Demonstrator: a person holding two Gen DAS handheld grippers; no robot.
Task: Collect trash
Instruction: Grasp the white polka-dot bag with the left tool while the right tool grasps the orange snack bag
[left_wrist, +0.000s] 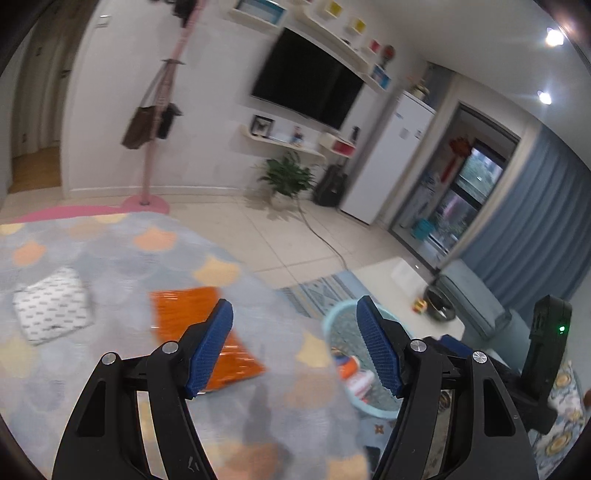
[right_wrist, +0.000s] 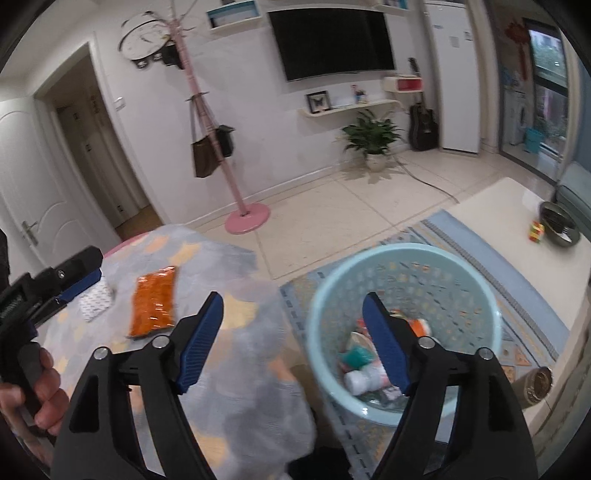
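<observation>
An orange foil packet (left_wrist: 207, 336) (right_wrist: 154, 304) lies on a grey blanket (left_wrist: 110, 258) (right_wrist: 236, 369) with orange shapes. Left of it lies a white patterned packet (left_wrist: 53, 304) (right_wrist: 96, 303). A light blue plastic basket (right_wrist: 404, 328) (left_wrist: 340, 325) stands on the floor rug and holds several pieces of trash (right_wrist: 365, 365). My left gripper (left_wrist: 295, 347) hangs open above the blanket's edge, nothing between its fingers. Its body also shows in the right wrist view, held by a hand (right_wrist: 40, 391). My right gripper (right_wrist: 293, 341) is open and empty, over the basket's near left rim.
A pink coat stand (right_wrist: 245, 214) with bags rises beyond the blanket. A white low table (right_wrist: 517, 229) carries a dark bowl (right_wrist: 559, 229) and a colourful cube (right_wrist: 536, 232). A potted plant (right_wrist: 373, 144), a guitar and a cable sit by the far wall. A tin (right_wrist: 535, 386) lies on the rug.
</observation>
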